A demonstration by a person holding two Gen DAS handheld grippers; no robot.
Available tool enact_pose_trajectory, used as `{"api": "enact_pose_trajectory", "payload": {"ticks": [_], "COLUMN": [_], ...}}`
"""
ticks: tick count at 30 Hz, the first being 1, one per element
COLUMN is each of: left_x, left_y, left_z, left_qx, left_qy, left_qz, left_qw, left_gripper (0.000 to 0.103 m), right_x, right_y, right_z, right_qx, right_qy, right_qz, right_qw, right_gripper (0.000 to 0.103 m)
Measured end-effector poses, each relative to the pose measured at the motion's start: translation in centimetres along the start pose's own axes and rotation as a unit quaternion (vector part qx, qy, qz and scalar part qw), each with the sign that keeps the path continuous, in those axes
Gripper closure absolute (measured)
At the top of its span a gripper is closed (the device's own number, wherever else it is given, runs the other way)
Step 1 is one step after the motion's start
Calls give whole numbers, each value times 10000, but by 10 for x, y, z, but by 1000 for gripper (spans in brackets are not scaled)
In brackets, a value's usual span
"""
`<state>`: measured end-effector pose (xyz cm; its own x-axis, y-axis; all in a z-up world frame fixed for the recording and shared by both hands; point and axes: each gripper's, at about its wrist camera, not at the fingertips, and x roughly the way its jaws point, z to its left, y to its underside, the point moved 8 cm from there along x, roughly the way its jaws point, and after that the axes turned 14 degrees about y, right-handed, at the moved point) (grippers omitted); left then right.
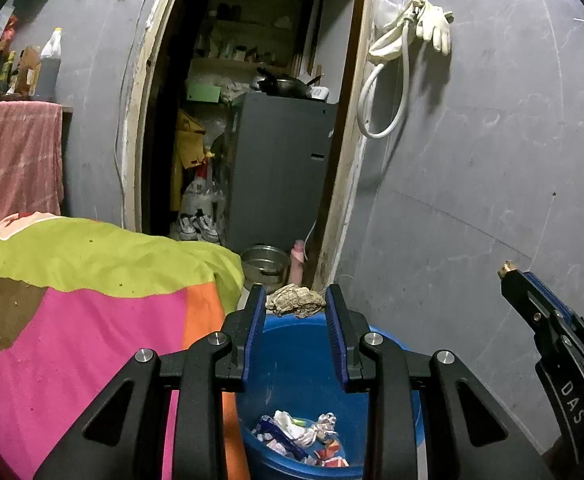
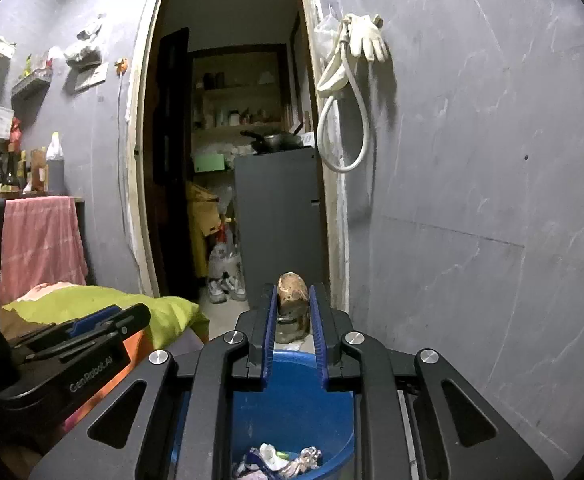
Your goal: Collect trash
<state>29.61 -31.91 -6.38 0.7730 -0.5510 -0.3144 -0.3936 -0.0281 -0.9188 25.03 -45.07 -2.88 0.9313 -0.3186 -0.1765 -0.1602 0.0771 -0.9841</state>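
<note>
My left gripper (image 1: 295, 300) is shut on a crumpled beige paper wad (image 1: 295, 300) and holds it above a blue bucket (image 1: 292, 356). The bucket holds several crumpled wrappers (image 1: 303, 436). My right gripper (image 2: 292, 300) is shut on a brown, dirty scrap (image 2: 292, 300) and holds it above the same blue bucket (image 2: 292, 400), which also shows wrappers (image 2: 284, 460) at its bottom. The right gripper also shows in the left wrist view (image 1: 509, 270), at the right. The left gripper shows in the right wrist view (image 2: 108, 320), at the left.
A bed with a green, pink and orange cover (image 1: 92, 300) lies left of the bucket. A grey wall (image 1: 491, 160) stands to the right. A doorway ahead shows a grey cabinet (image 1: 280, 168), a metal pot (image 1: 264, 264) and shoes (image 1: 198, 226) on the floor.
</note>
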Motion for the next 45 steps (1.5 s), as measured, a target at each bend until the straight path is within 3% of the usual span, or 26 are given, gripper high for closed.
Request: {"api": "enact_pose_trajectory", "payload": {"ticks": [10, 19, 22, 25, 28, 31, 34, 43, 45], "left_x": [8, 8, 6, 2, -3, -13, -24, -51, -57], "left_y": [7, 7, 6, 3, -2, -10, -16, -25, -26], "left_z": [6, 8, 10, 13, 16, 23, 30, 36, 37], "left_qx": [-76, -150, -222, -286, -373, -454, -511, -302, -248], "left_qy": [5, 82, 141, 151, 109, 49, -42, -200, -214], "left_qz": [230, 280, 275, 271, 227, 104, 3, -137, -171], "left_qw": [9997, 9995, 9993, 9991, 9990, 9989, 9987, 9992, 9993], "left_gripper": [77, 63, 51, 44, 31, 16, 4, 2, 2], "right_x": [10, 10, 7, 5, 0, -3, -7, -23, -27], "right_y": [8, 6, 4, 2, -1, -5, -8, -20, -23], "right_z": [1, -4, -6, -8, -12, -14, -17, -14, -12], "right_qx": [-63, 16, 52, 79, 146, 197, 306, 458, 474], "right_qy": [-24, 15, 28, 51, 89, 127, 142, 59, 14], "right_qz": [242, 223, 167, 107, 12, -73, -145, -411, -467], "right_qw": [9997, 9997, 9998, 9999, 9999, 9997, 9993, 9981, 9978], "right_gripper": [88, 82, 71, 67, 49, 45, 29, 0, 0]}}
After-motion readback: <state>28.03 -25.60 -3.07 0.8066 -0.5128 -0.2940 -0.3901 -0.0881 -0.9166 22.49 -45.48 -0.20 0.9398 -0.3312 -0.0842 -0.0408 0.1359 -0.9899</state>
